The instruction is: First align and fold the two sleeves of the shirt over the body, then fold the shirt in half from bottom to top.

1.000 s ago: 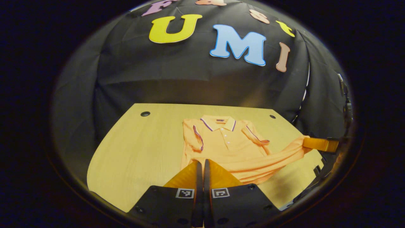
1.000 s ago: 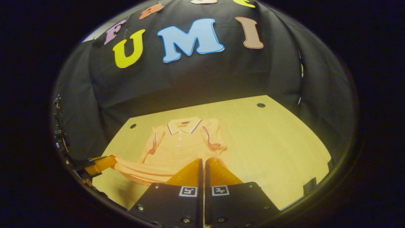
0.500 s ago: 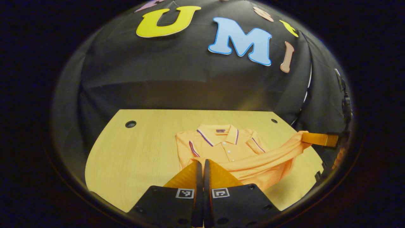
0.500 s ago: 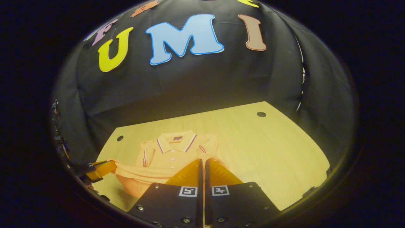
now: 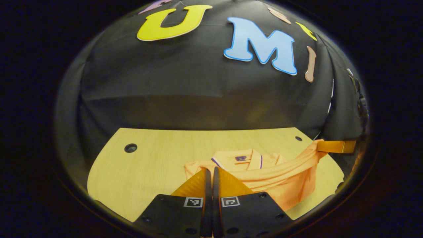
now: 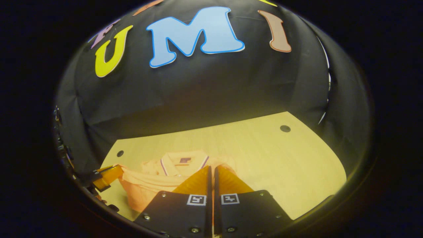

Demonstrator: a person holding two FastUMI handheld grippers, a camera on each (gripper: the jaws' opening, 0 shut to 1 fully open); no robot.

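**Above the shirt, hem raised toward the collar**

On the surface (image 5: 148,165) lay the shirt (image 5: 281,185), its collar (image 5: 239,158) at the far end. The left hand-held gripper (image 5: 209,172) and right hand-held gripper (image 6: 211,170) were each closed on a hem corner, with the hem stretched between them, crosswise to the shirt's length. The collar lay just ahead of both, about equally near. Judging from this, the bottom-to-top fold was under way; the hem needed setting down square at the collar.

Shirt (image 5: 264,175) on table (image 5: 148,168) — mid-right.
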